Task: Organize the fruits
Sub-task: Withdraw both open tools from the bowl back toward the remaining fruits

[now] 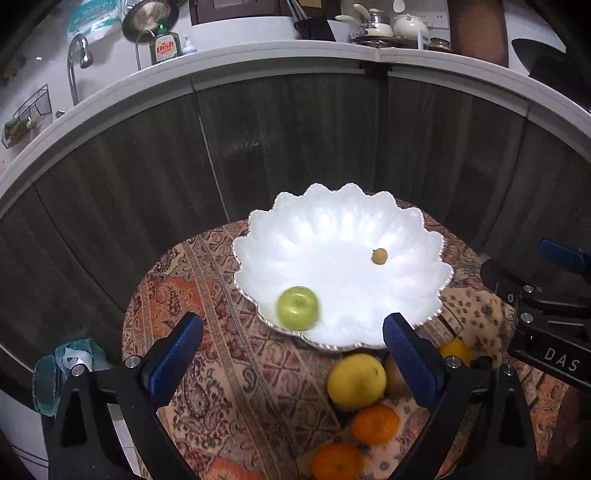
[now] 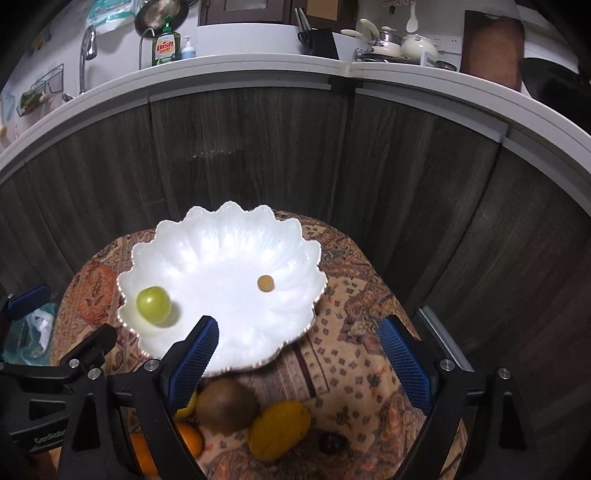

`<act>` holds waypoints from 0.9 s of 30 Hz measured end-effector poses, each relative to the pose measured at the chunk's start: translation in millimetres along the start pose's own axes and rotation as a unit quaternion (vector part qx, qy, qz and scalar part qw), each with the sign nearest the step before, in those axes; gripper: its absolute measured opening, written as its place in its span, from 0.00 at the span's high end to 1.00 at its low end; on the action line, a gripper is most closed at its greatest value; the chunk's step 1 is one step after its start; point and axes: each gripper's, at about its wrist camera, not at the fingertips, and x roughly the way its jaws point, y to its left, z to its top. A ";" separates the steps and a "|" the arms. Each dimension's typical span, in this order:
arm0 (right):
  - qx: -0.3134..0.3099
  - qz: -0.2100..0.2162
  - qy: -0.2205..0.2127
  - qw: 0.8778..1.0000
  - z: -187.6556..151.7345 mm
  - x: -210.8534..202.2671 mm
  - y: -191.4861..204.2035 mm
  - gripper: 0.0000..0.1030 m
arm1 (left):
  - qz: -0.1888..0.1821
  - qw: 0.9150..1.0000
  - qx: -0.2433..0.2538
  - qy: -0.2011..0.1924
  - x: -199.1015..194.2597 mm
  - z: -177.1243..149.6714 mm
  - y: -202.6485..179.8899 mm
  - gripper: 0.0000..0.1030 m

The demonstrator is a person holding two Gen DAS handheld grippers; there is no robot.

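A white scalloped bowl (image 1: 406, 229) (image 2: 221, 236) stands on a small round table with a patterned cloth (image 1: 221, 369). In it lie a green apple (image 1: 298, 308) (image 2: 153, 305) near the left rim and a small brown fruit (image 1: 379, 256) (image 2: 265, 283). In front of the bowl lie a yellow lemon (image 1: 356, 380), two oranges (image 1: 375, 424), a brown kiwi (image 2: 226, 405), a yellow mango (image 2: 279, 430) and a small dark fruit (image 2: 332, 442). My left gripper (image 1: 293, 360) is open and empty before the bowl. My right gripper (image 2: 299, 360) is open and empty above the fruits.
Dark wood cabinet fronts (image 1: 295, 140) rise right behind the table under a white counter with a faucet (image 1: 75, 62), dish soap (image 1: 164, 46) and pots (image 1: 384, 26). A bin with a plastic bag (image 1: 70, 365) stands left of the table.
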 end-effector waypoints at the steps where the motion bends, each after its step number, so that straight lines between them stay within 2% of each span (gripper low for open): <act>1: 0.002 0.001 0.001 1.000 -3.6 -3.5 -1.0 0.13 | 0.000 1.000 -0.001 -0.001 -3.6 -2.0 -0.7 0.04; 16: 0.010 -0.004 0.030 0.999 -58.4 -31.9 -19.2 0.13 | -0.002 1.000 0.011 0.002 -35.7 -47.4 -20.6 0.04; 27: 0.025 -0.016 0.088 0.996 -115.1 -44.2 -39.0 0.13 | -0.018 0.999 0.030 0.020 -49.8 -92.3 -49.2 0.04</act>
